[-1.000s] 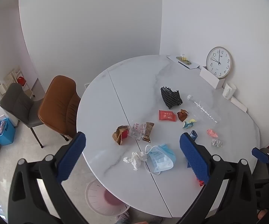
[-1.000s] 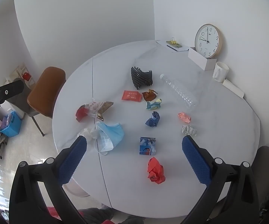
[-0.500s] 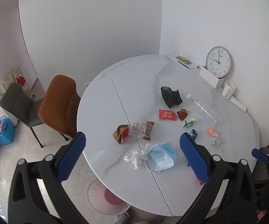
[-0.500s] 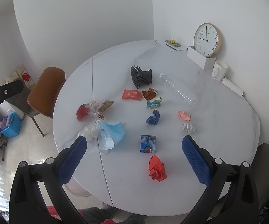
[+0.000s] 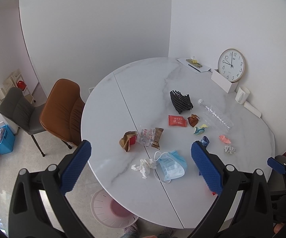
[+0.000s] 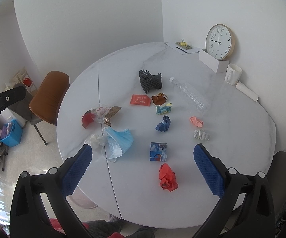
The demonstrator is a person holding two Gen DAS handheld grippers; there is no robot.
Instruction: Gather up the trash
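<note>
Both tongs, the left gripper [image 5: 141, 154] and right gripper [image 6: 143, 154], hang spread and empty above the round marble table [image 6: 232, 138] strewn with trash, so lower squarely over the blue face mask [image 6: 121, 140], then the red paper wad [image 6: 167, 177].

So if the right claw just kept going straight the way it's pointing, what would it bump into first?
Probably the small blue printed box, which lies between the open right claw's fingers, a little left of centre. The crumpled red paper sits close beside it. Depth is hard to judge in this fisheye view.
</note>
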